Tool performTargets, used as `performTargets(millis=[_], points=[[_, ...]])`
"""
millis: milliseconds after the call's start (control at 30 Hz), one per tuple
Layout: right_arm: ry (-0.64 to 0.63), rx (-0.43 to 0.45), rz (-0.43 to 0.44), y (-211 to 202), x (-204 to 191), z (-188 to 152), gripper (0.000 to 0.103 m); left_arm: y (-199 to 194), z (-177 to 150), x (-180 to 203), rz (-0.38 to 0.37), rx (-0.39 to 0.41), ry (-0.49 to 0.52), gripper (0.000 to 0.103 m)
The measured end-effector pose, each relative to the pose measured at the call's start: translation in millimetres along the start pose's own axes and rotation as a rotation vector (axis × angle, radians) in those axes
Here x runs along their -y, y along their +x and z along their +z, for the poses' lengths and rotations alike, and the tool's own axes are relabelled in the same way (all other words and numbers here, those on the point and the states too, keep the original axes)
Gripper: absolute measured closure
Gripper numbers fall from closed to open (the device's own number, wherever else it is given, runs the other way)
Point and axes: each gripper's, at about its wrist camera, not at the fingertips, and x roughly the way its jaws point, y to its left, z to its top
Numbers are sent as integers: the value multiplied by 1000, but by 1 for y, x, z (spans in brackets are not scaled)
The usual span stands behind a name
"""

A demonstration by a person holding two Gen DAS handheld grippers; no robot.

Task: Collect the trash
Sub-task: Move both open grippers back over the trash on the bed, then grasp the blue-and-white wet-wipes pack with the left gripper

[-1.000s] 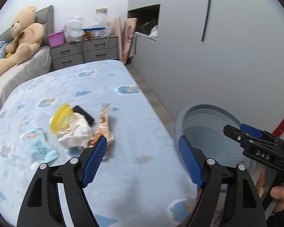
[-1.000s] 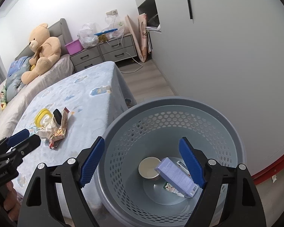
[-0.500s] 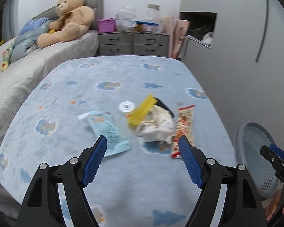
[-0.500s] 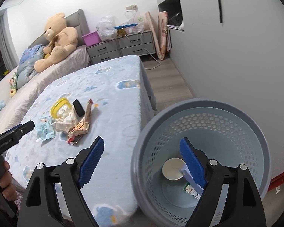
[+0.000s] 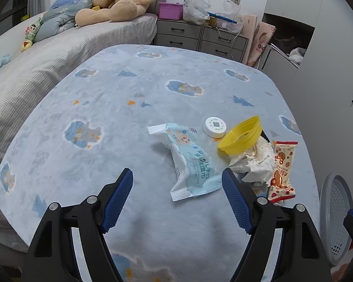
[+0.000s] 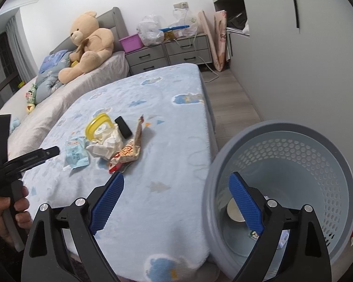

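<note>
The left gripper [image 5: 176, 188] hangs over the blue blanket [image 5: 106, 108] with its jaws parted wide and nothing between the pads; the near end of a pale blue wet-wipe packet [image 5: 190, 162] lies just ahead of the gap, closer to the right finger. Beyond it, only this view shows a white round cap [image 5: 214, 127] beside a tilted yellow lid [image 5: 241, 135], which leans on crumpled white paper [image 5: 254, 162]. A red and cream snack wrapper [image 5: 282, 171] lies against the paper's right side. The grey basket [image 5: 336, 218] shows only as a sliver at the right edge.

The right gripper [image 6: 175, 195] has just been opening its jaws, which stand wide and empty, one finger over the blanket edge, the other over the basket's [image 6: 294, 131] mouth. This view alone looks inside the basket: a round pale cup base [image 6: 233, 210] on the floor and a bit of printed packaging behind the finger. It also shows a black flat object [image 6: 123, 127] behind the paper, the person's hand [image 6: 9, 213] on the left gripper's handle, and a teddy bear [image 6: 89, 44] on the bed
</note>
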Motion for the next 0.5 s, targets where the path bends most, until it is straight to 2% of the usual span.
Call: performTargets(millis=[300,500], points=[[-56,-4,61,0,-22,-2,9,19,5,2,-16,-42,-6,28],[-52,-16,82,2,-23,-1,9,36,13,7,10,-64,-3,28]])
